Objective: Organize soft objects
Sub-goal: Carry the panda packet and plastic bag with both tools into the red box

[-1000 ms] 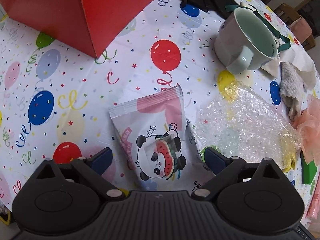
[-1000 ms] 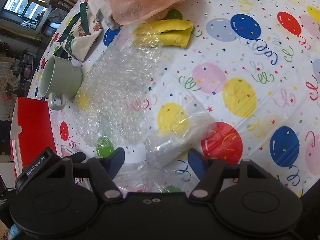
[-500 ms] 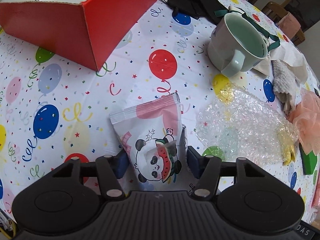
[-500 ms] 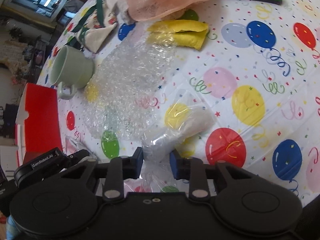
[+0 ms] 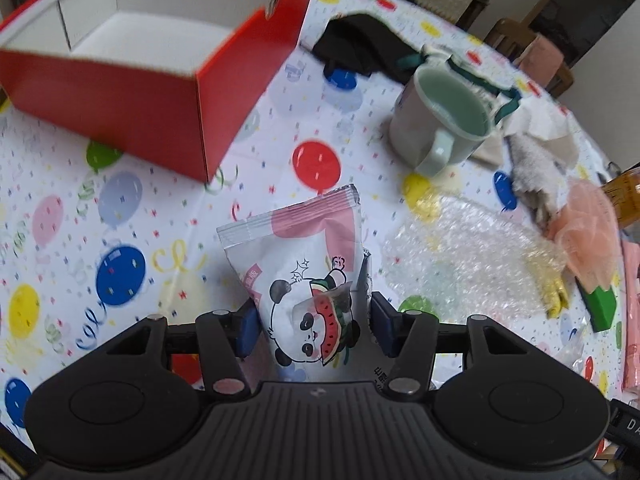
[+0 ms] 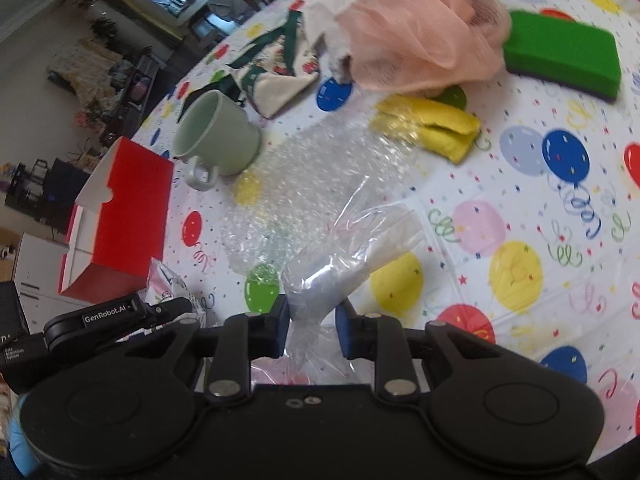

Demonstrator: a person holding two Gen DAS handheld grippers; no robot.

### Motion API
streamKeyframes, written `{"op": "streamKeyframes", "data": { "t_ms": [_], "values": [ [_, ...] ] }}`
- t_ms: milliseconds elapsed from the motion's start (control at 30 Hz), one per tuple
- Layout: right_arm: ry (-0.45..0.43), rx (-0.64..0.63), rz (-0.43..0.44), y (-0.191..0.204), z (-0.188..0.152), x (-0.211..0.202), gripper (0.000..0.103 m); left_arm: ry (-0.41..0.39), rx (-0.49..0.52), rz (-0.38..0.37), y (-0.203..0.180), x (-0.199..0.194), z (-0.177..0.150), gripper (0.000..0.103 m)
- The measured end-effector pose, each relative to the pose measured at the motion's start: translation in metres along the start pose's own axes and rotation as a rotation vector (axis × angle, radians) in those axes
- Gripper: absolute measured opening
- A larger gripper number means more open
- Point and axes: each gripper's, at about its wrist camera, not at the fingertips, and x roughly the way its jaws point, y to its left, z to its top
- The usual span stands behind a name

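Your left tool (image 5: 311, 326) has its jaws closing on the panda pouch (image 5: 304, 268), the blue pads against both of its sides; the pouch stands up between them, its crimped top edge pointing toward the red box (image 5: 156, 92). The pouch shows a cartoon panda eating a watermelon slice, a pink band near the top and a few printed characters low on its side that are too small for you to read. Your right tool (image 6: 312, 326) has its jaws closing, narrow, on a clear plastic bag (image 6: 344, 256), which is pinched at its lower end and fans out above the balloon-print surface (image 6: 520, 216). In the right wrist view the side of your left tool reads "GenRobot.AI". The red box sits open at the far left, white inside. A pale green mug (image 5: 440, 120) stands right of the box, with bubble wrap (image 5: 460, 264) lying flat near it. Beyond lie a yellow cloth (image 6: 432, 126), a pink mesh puff (image 6: 416, 40) and a green sponge (image 6: 560, 56).
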Motion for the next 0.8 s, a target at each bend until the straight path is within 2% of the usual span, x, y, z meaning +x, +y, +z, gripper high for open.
{"op": "streamKeyframes", "data": {
  "t_ms": [133, 433, 633, 800],
  "values": [
    [-0.025, -0.107, 0.019, 0.017, 0.004, -0.011, 0.024, -0.041, 0.026, -0.024, 0.001, -0.019, 0.005, 0.055],
    [-0.020, -0.275, 0.082, 0.062, 0.018, -0.022, 0.024, -0.133, 0.147, -0.052, 0.003, -0.062, 0.020, 0.055],
    [-0.058, -0.380, 0.108, 0.097, 0.030, -0.032, 0.024, -0.202, 0.135, -0.062, 0.027, -0.091, 0.043, 0.055],
    [-0.081, -0.420, 0.118, 0.127, 0.041, -0.035, 0.024, -0.252, 0.150, -0.068, 0.050, -0.113, 0.067, 0.055]
  ]
}}
